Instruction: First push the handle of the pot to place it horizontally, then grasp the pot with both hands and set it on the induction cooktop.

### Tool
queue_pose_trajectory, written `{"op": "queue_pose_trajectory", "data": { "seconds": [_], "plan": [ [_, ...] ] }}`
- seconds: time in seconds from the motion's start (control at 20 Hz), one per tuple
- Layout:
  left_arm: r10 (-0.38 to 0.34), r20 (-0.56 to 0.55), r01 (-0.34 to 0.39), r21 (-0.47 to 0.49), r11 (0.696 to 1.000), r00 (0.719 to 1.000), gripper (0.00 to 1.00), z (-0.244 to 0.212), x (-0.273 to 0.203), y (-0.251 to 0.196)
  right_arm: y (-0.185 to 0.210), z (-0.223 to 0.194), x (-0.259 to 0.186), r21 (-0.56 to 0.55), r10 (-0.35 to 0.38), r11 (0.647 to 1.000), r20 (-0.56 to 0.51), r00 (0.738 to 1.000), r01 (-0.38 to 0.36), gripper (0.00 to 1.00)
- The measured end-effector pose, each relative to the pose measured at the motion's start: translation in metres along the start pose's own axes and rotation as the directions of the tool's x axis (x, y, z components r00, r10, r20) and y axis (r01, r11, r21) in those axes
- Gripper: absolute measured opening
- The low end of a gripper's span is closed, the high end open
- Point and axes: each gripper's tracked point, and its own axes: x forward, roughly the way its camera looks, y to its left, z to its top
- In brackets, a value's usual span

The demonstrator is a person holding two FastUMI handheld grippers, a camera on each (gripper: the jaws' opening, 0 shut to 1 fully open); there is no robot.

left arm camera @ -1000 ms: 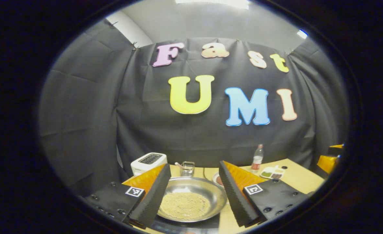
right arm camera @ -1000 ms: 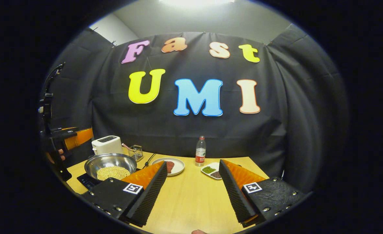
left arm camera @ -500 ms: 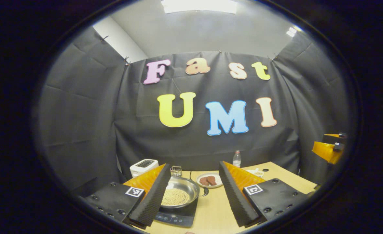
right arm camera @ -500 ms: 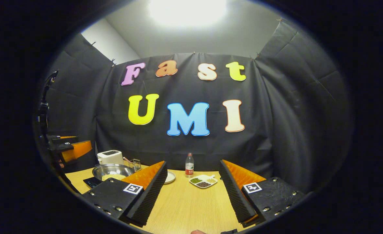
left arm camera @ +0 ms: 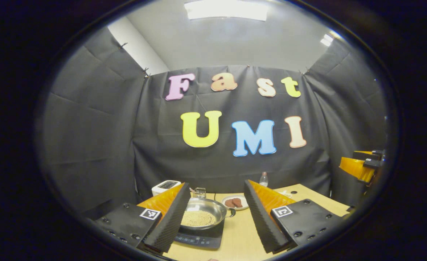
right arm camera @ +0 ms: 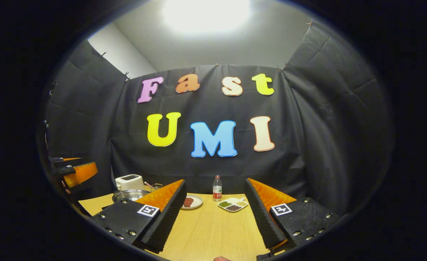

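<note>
A steel pot (left arm camera: 203,214) with yellowish grains inside sits on the black induction cooktop (left arm camera: 202,237) on the wooden table. A short dark handle (left arm camera: 230,212) sticks out on its right side. My left gripper (left arm camera: 215,214) is open, held back from the pot and above the table, with nothing between its fingers. In the right gripper view the pot (right arm camera: 128,195) shows at the left, partly behind a finger. My right gripper (right arm camera: 215,214) is open over the bare table, holding nothing. The left gripper (right arm camera: 76,170) shows at that view's far left.
A white toaster (left arm camera: 165,186) and a small wire basket (left arm camera: 200,192) stand behind the pot. A plate with brown pieces (left arm camera: 234,203), a plastic bottle (right arm camera: 217,188) and a divided dish of beans (right arm camera: 233,204) lie toward the back. The right gripper (left arm camera: 360,166) shows at the right edge.
Both grippers have drawn back and up from the table; the pot, close between the left fingers a second ago, now looks small and far. The pot stays on the cooktop.
</note>
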Motion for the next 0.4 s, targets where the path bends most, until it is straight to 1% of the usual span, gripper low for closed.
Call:
{"op": "queue_pose_trajectory", "data": {
  "seconds": [0.25, 0.4],
  "plan": [
    [-0.005, 0.018, 0.004, 0.022, 1.000, 1.000, 0.90, 0.005, -0.001, 0.008, 0.007, 0.002, -0.002, -0.016, -0.001, 1.000, 0.002, 1.000, 0.001, 0.96],
    [-0.007, 0.027, 0.007, 0.008, 1.000, 1.000, 0.90, 0.009, 0.003, 0.006, 0.011, 0.008, 0.002, -0.019, -0.005, 1.000, 0.011, 1.000, 0.005, 0.96]
  ]
}}
